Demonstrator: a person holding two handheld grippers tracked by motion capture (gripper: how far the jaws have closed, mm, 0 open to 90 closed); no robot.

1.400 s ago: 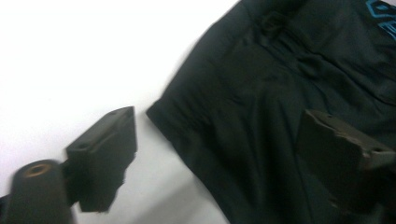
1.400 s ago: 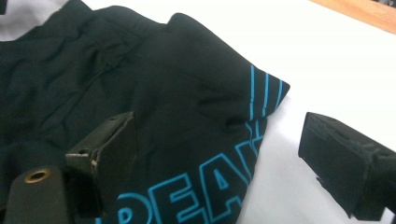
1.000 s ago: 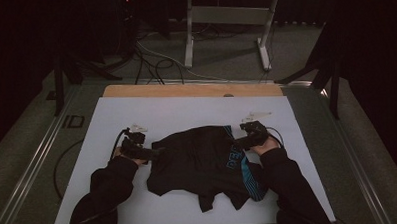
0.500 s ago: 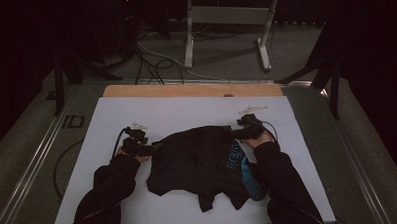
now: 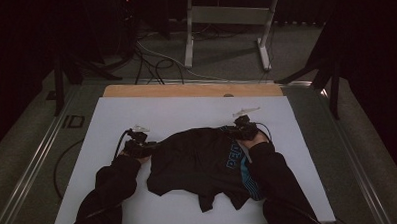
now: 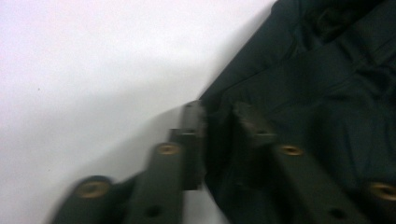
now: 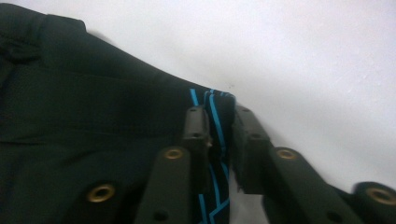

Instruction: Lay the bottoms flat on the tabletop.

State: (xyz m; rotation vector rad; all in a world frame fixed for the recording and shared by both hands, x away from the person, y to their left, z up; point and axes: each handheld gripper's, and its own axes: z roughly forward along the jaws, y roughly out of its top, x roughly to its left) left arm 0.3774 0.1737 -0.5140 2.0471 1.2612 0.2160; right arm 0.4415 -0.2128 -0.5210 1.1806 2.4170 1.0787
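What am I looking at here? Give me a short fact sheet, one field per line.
Setting: white table top, dim room
Item worked on: black garment with blue stripes, lying crumpled on the table top
Left gripper: jaws have just been closing; pinching the garment's edge at its left side
Right gripper: jaws have just been closing; pinching the blue-striped edge at its right side
Person: both forearms in dark sleeves, one hand on each gripper
Behind the table: cables and a metal stand on the floor

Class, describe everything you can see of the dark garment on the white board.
The garment is black, soft-looking fabric with blue stripes and lettering along its right side. It lies crumpled on the white board. The left gripper pinches its left edge; the right gripper pinches the blue-striped edge. Both have just been closing.
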